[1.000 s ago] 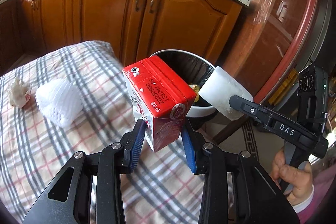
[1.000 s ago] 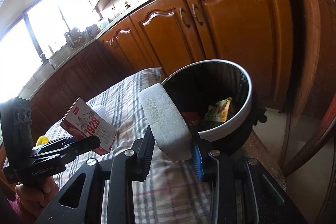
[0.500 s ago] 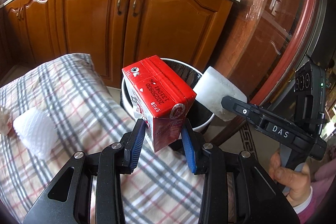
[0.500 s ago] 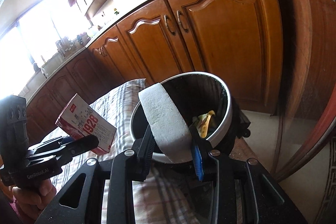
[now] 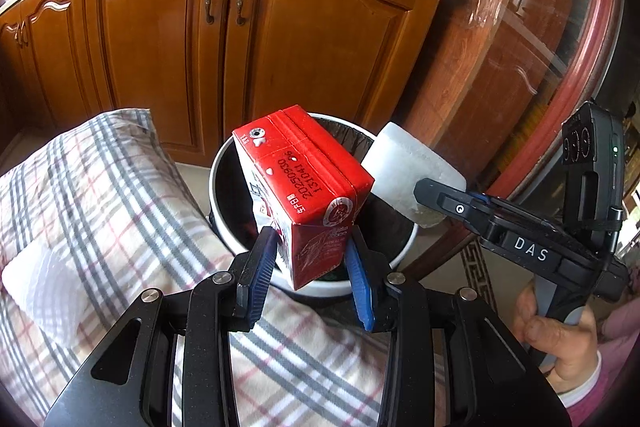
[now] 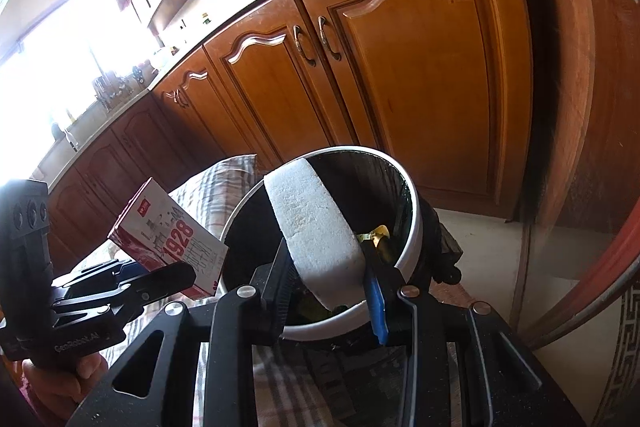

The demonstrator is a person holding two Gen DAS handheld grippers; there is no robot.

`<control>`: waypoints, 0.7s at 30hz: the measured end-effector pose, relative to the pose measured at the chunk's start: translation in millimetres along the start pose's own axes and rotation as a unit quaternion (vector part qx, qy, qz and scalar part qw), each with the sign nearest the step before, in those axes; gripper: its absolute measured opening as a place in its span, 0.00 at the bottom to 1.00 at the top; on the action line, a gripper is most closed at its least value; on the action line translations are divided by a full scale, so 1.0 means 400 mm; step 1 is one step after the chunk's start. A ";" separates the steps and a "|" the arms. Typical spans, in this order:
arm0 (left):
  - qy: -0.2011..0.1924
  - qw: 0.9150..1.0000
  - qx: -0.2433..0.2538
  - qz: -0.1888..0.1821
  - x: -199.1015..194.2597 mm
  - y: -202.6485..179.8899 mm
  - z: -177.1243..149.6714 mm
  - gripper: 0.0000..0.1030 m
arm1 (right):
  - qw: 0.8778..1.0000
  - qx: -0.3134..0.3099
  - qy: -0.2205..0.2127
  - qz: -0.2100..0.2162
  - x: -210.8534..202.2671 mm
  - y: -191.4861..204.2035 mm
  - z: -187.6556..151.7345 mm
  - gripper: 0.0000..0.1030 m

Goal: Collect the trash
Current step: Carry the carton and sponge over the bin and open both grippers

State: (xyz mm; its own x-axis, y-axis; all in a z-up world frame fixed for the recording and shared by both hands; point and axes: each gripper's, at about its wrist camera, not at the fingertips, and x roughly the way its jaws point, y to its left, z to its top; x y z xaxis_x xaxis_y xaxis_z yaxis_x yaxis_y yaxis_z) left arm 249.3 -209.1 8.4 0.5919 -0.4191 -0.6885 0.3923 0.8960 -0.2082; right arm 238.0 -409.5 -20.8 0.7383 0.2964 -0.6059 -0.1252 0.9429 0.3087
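Observation:
My left gripper (image 5: pixel 312 263) is shut on a red milk carton (image 5: pixel 308 183), held over the near rim of a round white-rimmed trash bin (image 5: pixel 218 163) with a black liner. My right gripper (image 6: pixel 328 267) is shut on a white foam block (image 6: pixel 312 227), which hangs over the same bin (image 6: pixel 416 227). In the left wrist view the foam block (image 5: pixel 408 171) and the right gripper (image 5: pixel 440 195) show at the right of the carton. In the right wrist view the carton (image 6: pixel 168 239) and the left gripper (image 6: pixel 160 279) sit at the left. Yellow trash (image 6: pixel 376 233) lies inside the bin.
A plaid-covered table (image 5: pixel 100 195) lies under both grippers, with a white foam net (image 5: pixel 44 283) on it at the left. Wooden kitchen cabinets (image 5: pixel 280 39) stand behind the bin. A curved wooden cabinet with glass (image 5: pixel 540 47) is at the right. A person's hand (image 5: pixel 560 347) grips the right tool.
Both grippers have moved toward the bin, each holding its item. The bin now sits right under the carton and the foam block, and the foam net has slid to the left edge.

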 end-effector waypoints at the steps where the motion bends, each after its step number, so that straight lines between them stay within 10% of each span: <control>1: 0.001 1.000 0.001 0.000 0.003 0.000 0.002 0.33 | 1.000 0.000 0.001 -0.001 0.005 -0.001 0.003 0.32; 21: 0.020 1.000 -0.001 0.004 0.085 -0.012 0.041 0.33 | 0.999 -0.008 0.035 -0.017 0.091 -0.022 0.040 0.32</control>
State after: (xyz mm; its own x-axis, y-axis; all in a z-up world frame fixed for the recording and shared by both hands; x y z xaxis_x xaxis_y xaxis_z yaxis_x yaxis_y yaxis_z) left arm 279.1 -230.0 -2.8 0.5663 -0.4055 -0.7175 0.3867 0.8995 -0.2032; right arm 276.4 -409.4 -33.8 0.6948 0.2731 -0.6654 -0.1117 0.9548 0.2753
